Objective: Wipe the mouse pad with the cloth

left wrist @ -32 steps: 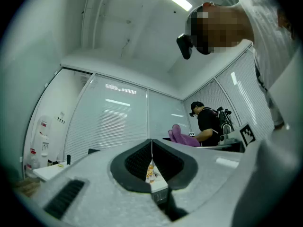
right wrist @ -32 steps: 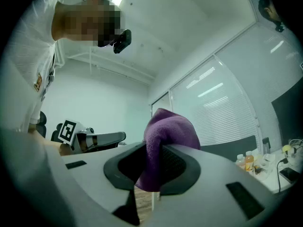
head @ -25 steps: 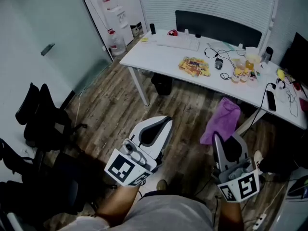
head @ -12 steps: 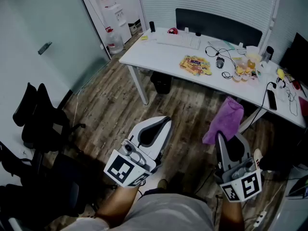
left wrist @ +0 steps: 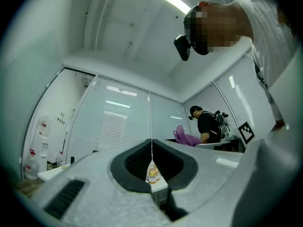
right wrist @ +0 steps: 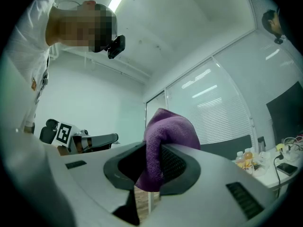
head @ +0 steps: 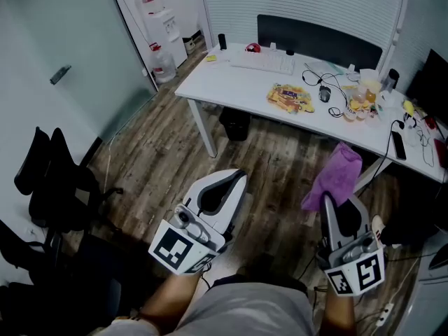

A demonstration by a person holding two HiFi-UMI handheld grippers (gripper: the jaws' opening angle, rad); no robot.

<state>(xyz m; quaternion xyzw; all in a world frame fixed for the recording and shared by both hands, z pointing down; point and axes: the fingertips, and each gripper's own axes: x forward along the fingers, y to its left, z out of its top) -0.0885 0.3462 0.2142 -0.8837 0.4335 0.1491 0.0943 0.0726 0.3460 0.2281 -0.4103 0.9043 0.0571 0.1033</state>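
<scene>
Cloth [head: 334, 177] and right gripper [head: 327, 201] have slid a little right and lower in the head view over the last second. The black chairs [head: 52, 180] at the left have shifted too, while the white desk [head: 231, 82] stays well ahead of us. We read this as a small step or head turn on the way to the desk, so wiping has not begun.

The right gripper is clamped on the cloth, which stands up from between its jaws. In the right gripper view the cloth [right wrist: 168, 136] folds over in a soft hump between the dark pads. The left gripper [head: 238, 179] is closed on nothing; in its own view the jaws meet in a thin line.

We cannot pick out the mouse pad from here. A mouse [head: 324, 95] with a looping black cable lies on the right half of the desk, and we judge the pad to be near it.

The cloth is purple, with a fuzzy, towel-like nap, and limp enough to droop over itself. Both grippers are pale grey matte shells, rounded toward the tips, with ribbed black lining inside. The desk top is smooth, flat and white on thin white legs. The floor [head: 161, 152] is wood-grain planks in mixed browns.
</scene>
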